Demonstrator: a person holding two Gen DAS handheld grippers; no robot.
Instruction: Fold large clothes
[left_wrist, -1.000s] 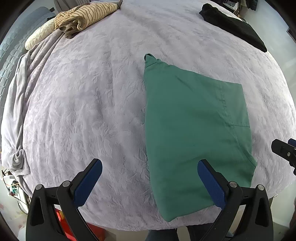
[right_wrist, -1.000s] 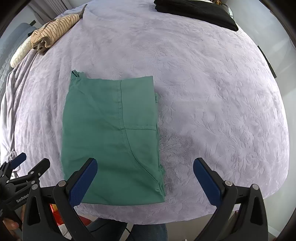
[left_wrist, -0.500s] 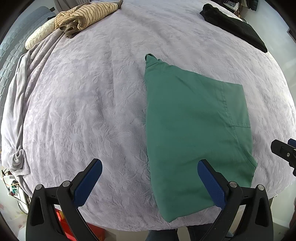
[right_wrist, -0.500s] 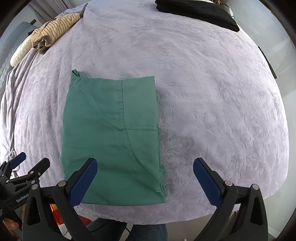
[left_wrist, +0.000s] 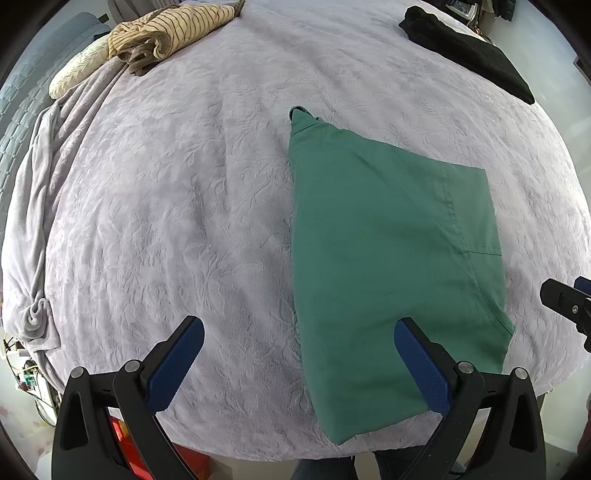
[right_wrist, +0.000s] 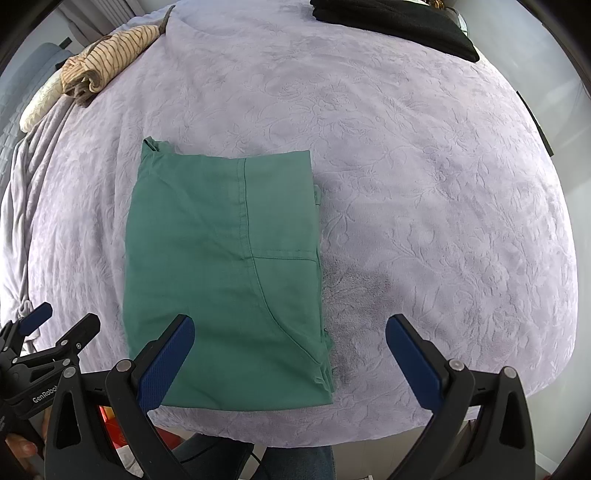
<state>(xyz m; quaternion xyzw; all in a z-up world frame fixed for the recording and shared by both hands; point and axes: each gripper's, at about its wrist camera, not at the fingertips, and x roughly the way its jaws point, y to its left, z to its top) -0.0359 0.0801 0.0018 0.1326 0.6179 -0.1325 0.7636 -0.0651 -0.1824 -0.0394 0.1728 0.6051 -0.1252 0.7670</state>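
A green garment (left_wrist: 388, 258) lies folded into a flat rectangle on the lilac bedspread (left_wrist: 184, 203), near the bed's front edge. It also shows in the right wrist view (right_wrist: 221, 266). My left gripper (left_wrist: 299, 362) is open and empty, held above the bed's front edge at the garment's left side. My right gripper (right_wrist: 290, 354) is open and empty, held above the garment's near right corner. Neither touches the cloth.
A striped tan garment (left_wrist: 166, 33) and a cream pillow (left_wrist: 77, 70) lie at the far left. A folded black garment (left_wrist: 469, 51) lies at the far right. A grey blanket (left_wrist: 29, 221) hangs along the left edge. The floor lies below the front edge.
Almost nothing has changed. Both grippers stay open in nearly the same place and the green garment lies still.
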